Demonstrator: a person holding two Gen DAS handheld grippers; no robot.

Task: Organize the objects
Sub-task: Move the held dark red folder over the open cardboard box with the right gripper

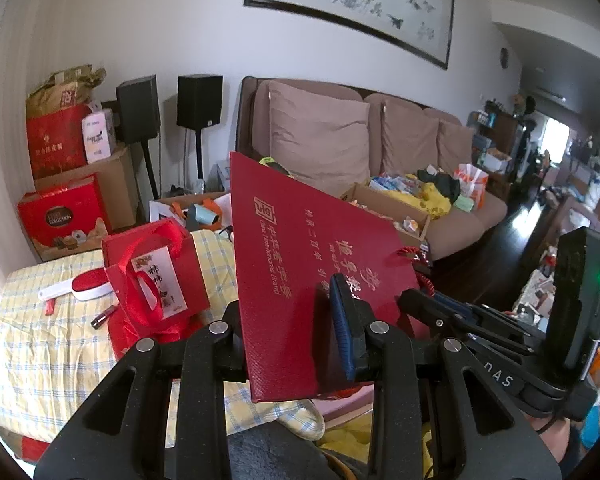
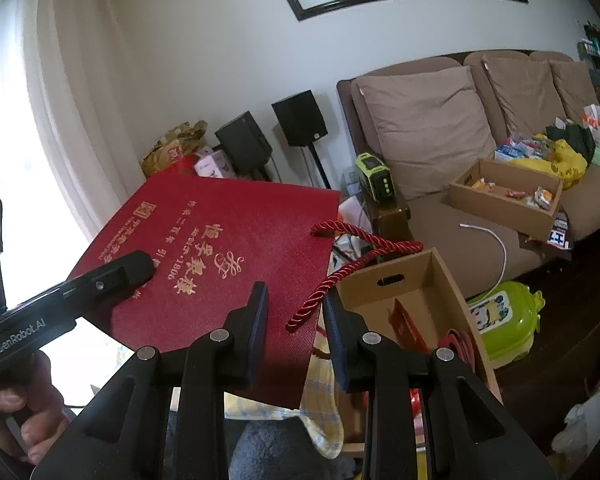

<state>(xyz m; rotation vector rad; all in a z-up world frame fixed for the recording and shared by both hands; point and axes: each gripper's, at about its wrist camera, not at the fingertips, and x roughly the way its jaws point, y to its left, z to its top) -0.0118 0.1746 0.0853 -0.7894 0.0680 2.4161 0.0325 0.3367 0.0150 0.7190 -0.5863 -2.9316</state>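
Gold "China Time-honored Brand" and "1806", amid Chinese characters too small to make out, on the flat red gift bag [image 1: 300, 264]. "COLLECTION" on the red gift box [image 1: 62, 216] by the wall. "GenRobot.AI" in white along the left gripper [image 2: 112, 276] body. Black Chinese calligraphy, unreadable, on the small red bag [image 1: 156, 276] tag.

You're working in a cluttered living room.
Daylight is glowing through the curtain [image 2: 60, 80]; a sofa [image 1: 360, 140] is sitting under a painting [image 1: 352, 4], beside two speakers [image 1: 200, 100].
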